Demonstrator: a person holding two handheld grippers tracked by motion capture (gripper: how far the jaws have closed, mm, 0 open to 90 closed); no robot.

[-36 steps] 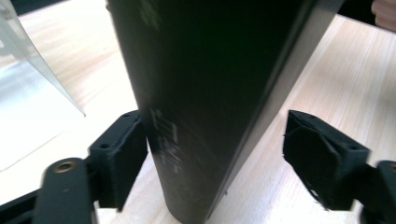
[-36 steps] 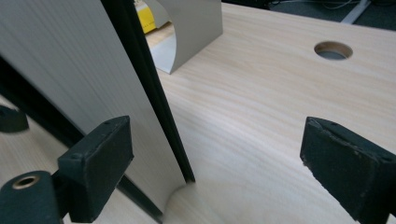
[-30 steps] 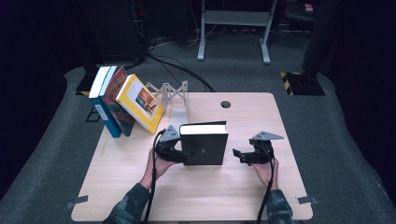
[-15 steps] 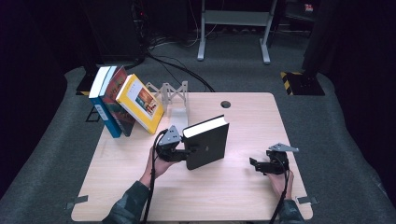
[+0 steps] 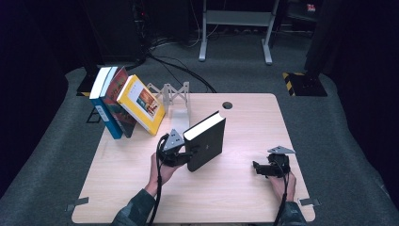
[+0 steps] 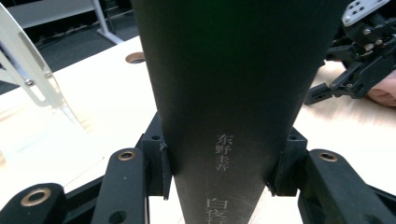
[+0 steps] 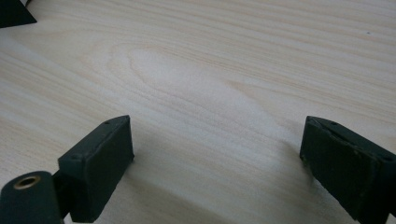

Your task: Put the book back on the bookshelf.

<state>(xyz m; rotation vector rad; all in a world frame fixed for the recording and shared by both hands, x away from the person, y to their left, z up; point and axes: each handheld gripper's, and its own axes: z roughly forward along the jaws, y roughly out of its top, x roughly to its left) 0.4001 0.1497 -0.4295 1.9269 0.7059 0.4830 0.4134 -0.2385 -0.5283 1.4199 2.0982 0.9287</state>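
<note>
Left tongs [image 5: 186, 154] clamp black book [image 5: 207, 141] near bookend [image 5: 171, 96]; right tongs [image 5: 259, 168] gape.

High view: table [image 5: 141, 197] lit bright from above, floor & room around it dim to near black at the edges. Pic soft, low-res. Pale glare patch mid-table near the back edge. Left gripper view: black book [image 6: 233, 70] close up, dark w/ faint sheen, bottom lettering slightly blurred. Right gripper view: wood sharp, soft shadows under the jaws, near corners out of focus.
</note>
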